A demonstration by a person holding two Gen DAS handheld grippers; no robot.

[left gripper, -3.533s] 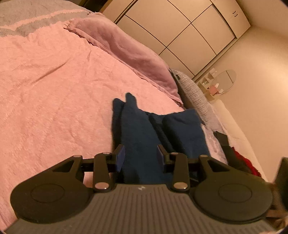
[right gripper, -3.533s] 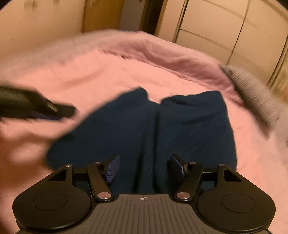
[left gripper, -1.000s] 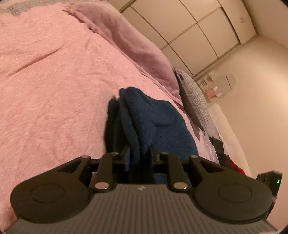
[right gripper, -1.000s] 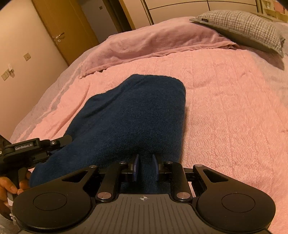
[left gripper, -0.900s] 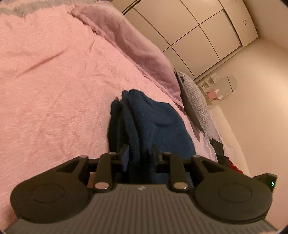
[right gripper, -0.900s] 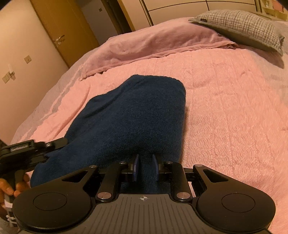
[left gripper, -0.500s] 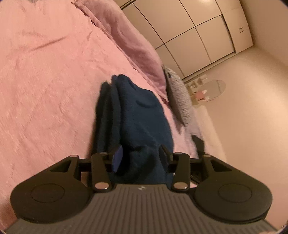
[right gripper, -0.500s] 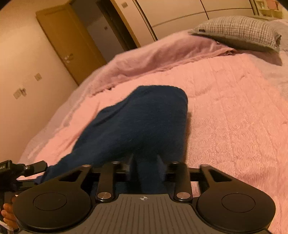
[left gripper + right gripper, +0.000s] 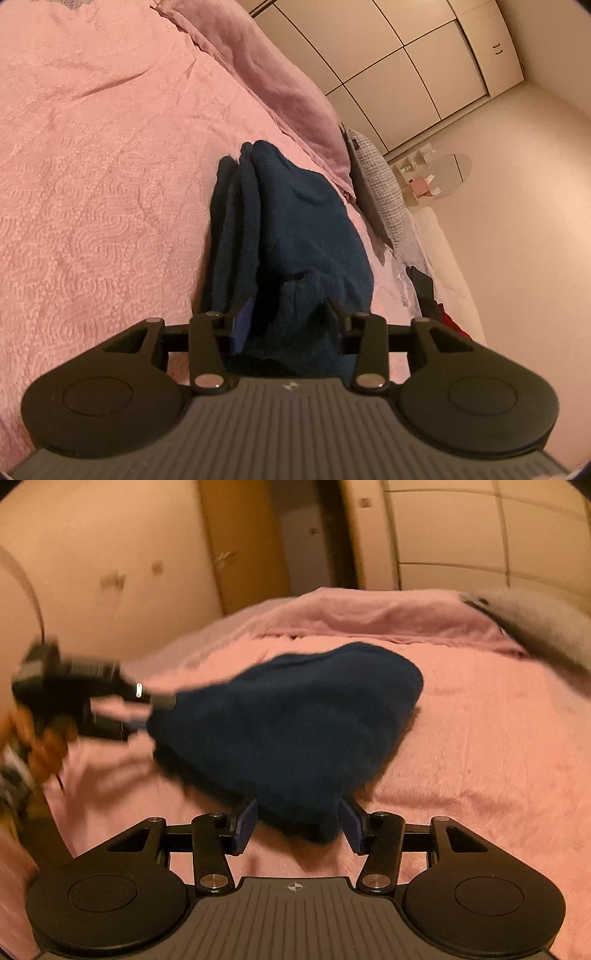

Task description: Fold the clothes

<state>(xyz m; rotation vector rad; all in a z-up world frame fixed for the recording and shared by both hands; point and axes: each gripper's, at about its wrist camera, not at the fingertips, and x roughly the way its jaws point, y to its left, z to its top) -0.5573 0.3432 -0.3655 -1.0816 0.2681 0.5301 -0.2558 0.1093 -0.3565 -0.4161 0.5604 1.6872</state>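
Both claws open now, where a second ago each one pinched the near edge of the garment (image 9: 291,229). In the left wrist view, left gripper (image 9: 288,317) with jaws spread wide, blue pad low in the middle of the frame, cloth lying loose between the fingers and gripped by neither. In the right wrist view, right gripper (image 9: 295,819) also spread, holding nothing, the near corner of the garment (image 9: 295,731) resting just between the pads; picture blurred here, so exact contact hard to tell. Left gripper (image 9: 92,705) visible also at the left of that frame, at the far-left edge of the cloth, open too. Garment now in the centre of both frames, folded into a thick dark blue stack on the pink bedspread (image 9: 92,184), layers visible along its left side. Probably means this fold is finished and released; next perhaps a smoothing or another garment. No containers to see; only a dark and red heap of clothes (image 9: 436,306) at the right edge of the left view, beside the bed.
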